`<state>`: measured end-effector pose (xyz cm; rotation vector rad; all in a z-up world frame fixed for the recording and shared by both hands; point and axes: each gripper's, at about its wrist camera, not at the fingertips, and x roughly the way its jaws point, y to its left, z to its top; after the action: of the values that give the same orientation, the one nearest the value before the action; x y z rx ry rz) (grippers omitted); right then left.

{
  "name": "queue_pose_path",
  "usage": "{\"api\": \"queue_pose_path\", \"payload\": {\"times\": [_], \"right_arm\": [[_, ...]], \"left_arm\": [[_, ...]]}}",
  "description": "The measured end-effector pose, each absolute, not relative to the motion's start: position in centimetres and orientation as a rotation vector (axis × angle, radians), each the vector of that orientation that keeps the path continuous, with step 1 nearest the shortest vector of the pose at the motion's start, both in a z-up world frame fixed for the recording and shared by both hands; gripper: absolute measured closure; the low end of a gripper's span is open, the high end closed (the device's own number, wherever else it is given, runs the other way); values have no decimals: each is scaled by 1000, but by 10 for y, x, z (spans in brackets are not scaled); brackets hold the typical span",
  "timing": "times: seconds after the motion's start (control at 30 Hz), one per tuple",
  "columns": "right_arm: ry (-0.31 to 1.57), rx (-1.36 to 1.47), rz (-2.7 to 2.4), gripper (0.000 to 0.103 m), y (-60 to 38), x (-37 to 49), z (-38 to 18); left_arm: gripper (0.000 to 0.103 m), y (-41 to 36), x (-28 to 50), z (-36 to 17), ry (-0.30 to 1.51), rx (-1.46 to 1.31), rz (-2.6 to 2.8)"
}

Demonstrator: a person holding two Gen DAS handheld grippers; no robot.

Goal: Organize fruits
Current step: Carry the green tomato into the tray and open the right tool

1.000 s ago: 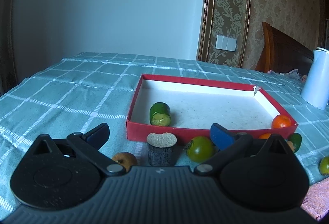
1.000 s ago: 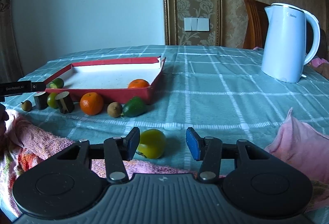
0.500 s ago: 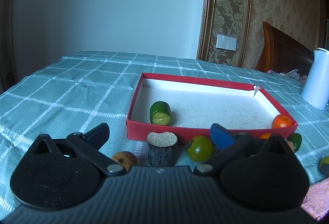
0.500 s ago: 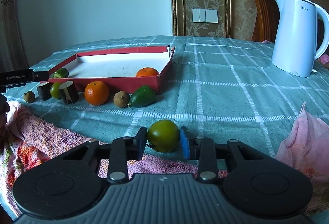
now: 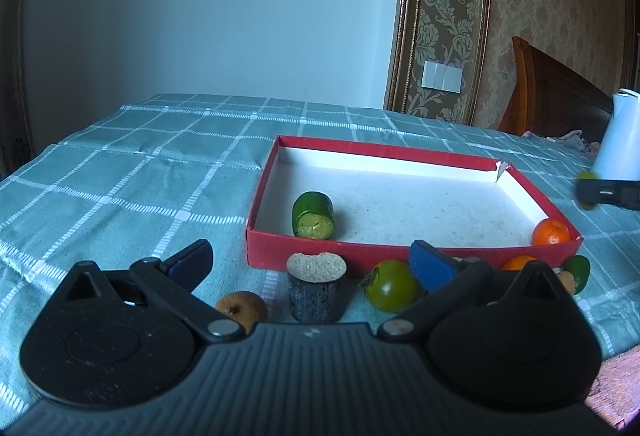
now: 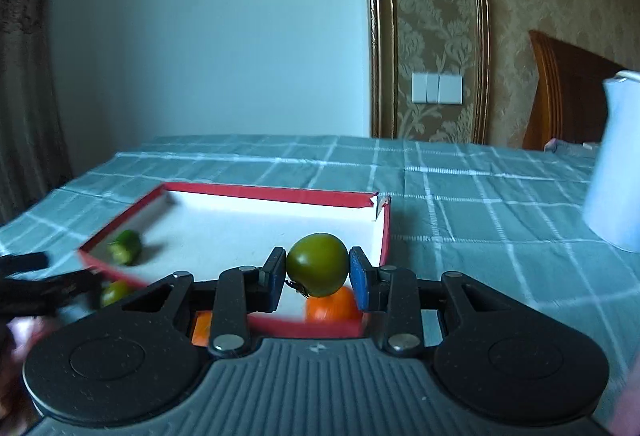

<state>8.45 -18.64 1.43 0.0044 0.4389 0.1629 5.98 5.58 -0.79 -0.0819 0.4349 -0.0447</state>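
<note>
- Right tongs point(image 6: 318, 272) are clamped on a green tomato point(image 6: 318, 264), both blue pads pressing its sides, and carry it clear of the worktop over the near right corner of the red tray point(image 6: 248, 191).
- Left tongs point(image 5: 312, 264) stand wide open and hold nothing; they point at the fruit lined up along the tray's near wall.
- Already inside the tray: a cut green cucumber piece point(image 5: 313, 215) near the left wall and a small orange point(image 5: 551, 232) in the near right corner.
- Left outside, on the green checked worktop point(image 5: 120, 176) just in front of the tray: a brown kiwi-like fruit point(image 5: 241, 310), a dark cut stump-like piece with a pale top point(image 5: 316, 292), a second green tomato point(image 5: 391, 285), another orange point(image 5: 518, 262) partly hidden behind the left tongs, and a green fruit point(image 5: 579, 271) at the far right.
- Judged from this, the sorting is less than half done: two pieces are boxed, one is in the air and about to join them, and about five wait outside.
- A white kettle point(image 6: 616, 164) stands well apart on the right and takes no part.
</note>
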Motion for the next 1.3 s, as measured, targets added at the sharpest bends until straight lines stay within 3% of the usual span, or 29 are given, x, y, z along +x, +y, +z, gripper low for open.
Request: {"api": "queue_pose_path", "payload": {"times": [0.23, 1.17, 1.3], "right_arm": [[528, -26, 108, 70, -187, 146, -18], [501, 37, 156, 70, -198, 150, -32], [502, 23, 167, 64, -195, 150, -32]], "left_arm": [[0, 54, 62, -9, 446, -77, -56], [0, 53, 65, -10, 477, -65, -30], [0, 54, 65, -10, 476, -65, -25]]}}
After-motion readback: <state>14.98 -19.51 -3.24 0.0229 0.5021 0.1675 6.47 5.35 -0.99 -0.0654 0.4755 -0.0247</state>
